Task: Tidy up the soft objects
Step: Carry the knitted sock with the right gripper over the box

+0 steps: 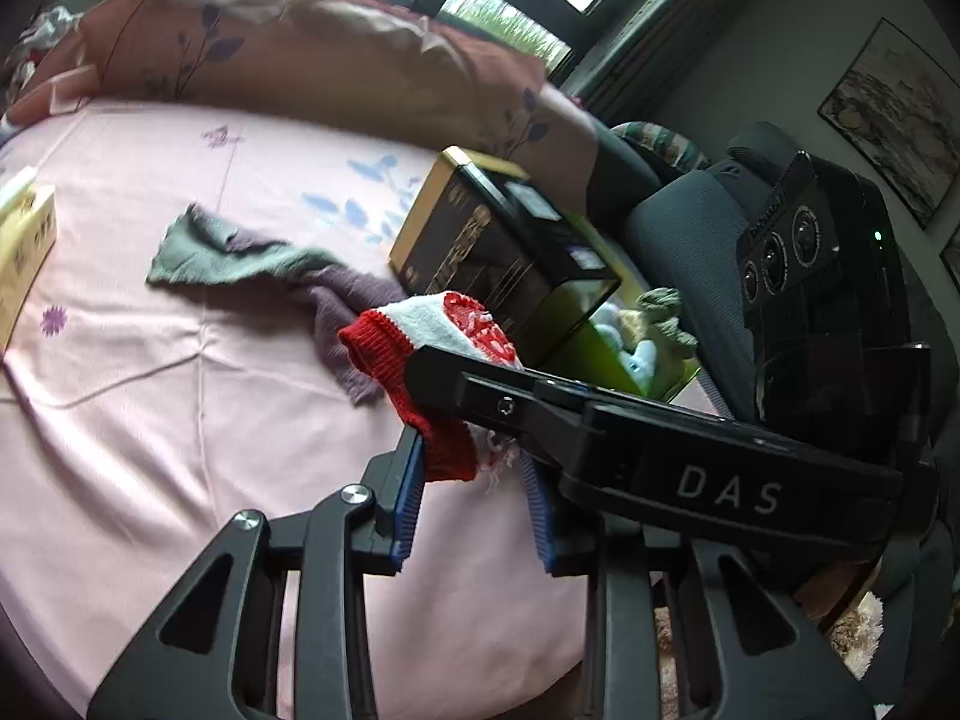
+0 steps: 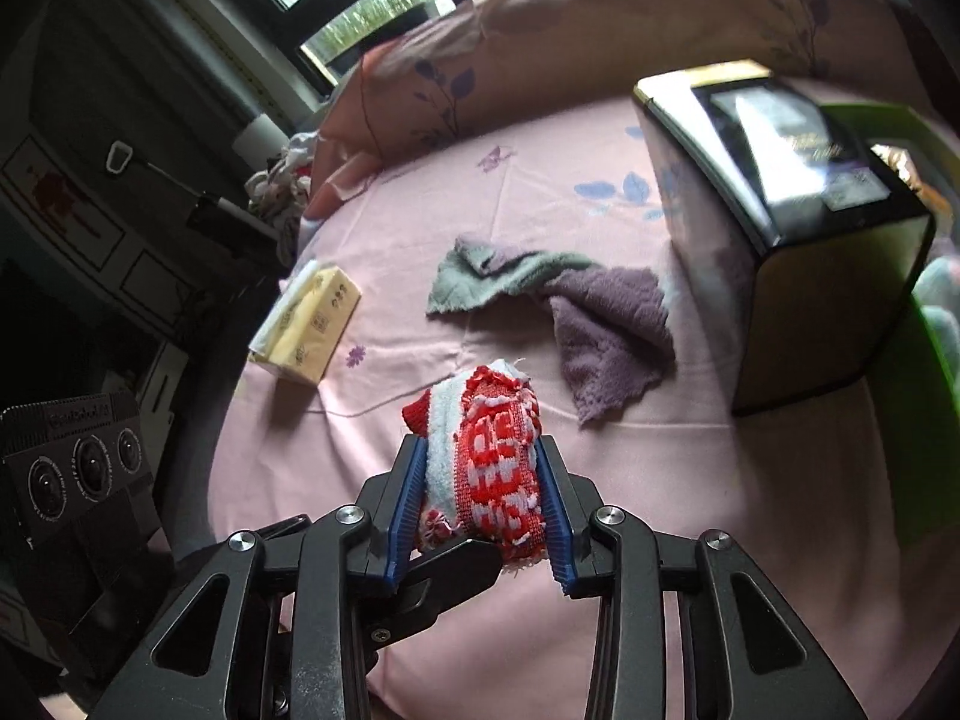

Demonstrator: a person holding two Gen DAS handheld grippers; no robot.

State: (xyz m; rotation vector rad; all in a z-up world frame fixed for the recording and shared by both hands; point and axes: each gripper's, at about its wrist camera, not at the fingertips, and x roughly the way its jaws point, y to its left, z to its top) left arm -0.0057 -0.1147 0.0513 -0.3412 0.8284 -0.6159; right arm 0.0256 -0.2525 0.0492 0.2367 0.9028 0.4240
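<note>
Beyond both tools (image 2: pixel 480 504) pinching the red-and-white cloth (image 2: pixel 480 456), a grey-purple towel (image 2: pixel 576 312) lies beside a black box (image 2: pixel 780 228).

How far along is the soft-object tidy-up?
Done: a few soft toys already sit in the green bin. In hand: the red-and-white cloth is bunched and pinched between the right gripper pads, and the left gripper holds its red edge, both above the pink sheet. Left: the grey-and-purple cloth lies loose on the sheet, untouched.
</note>
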